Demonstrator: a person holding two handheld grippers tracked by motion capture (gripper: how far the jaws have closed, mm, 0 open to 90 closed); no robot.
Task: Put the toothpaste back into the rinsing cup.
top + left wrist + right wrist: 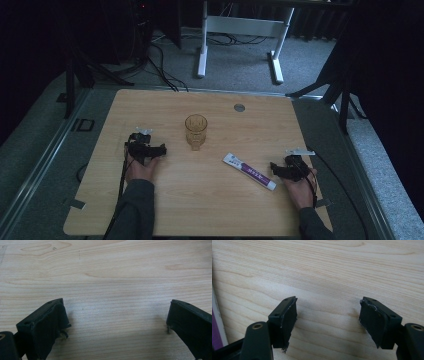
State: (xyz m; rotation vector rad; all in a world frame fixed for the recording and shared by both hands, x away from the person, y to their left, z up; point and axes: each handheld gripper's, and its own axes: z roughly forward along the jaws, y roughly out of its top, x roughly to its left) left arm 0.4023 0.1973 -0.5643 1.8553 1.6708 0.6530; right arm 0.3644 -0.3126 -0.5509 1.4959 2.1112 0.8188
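An amber glass cup (196, 131) stands upright near the middle of the wooden table (150, 107). A white and purple toothpaste tube (249, 171) lies flat, slanting toward the front right. My left gripper (159, 150) rests on the table left of the cup, jaws open over bare wood (117, 322). My right gripper (274, 169) sits just right of the tube's cap end, open with nothing between its jaws (327, 315). In the right gripper view the tube (216, 330) shows at the left edge.
A small grey round plug (239, 107) sits in the tabletop at the back. Beyond the table are a white desk frame (240, 30), cables on the carpet and dark stands at both sides. Bare wood lies between the two grippers.
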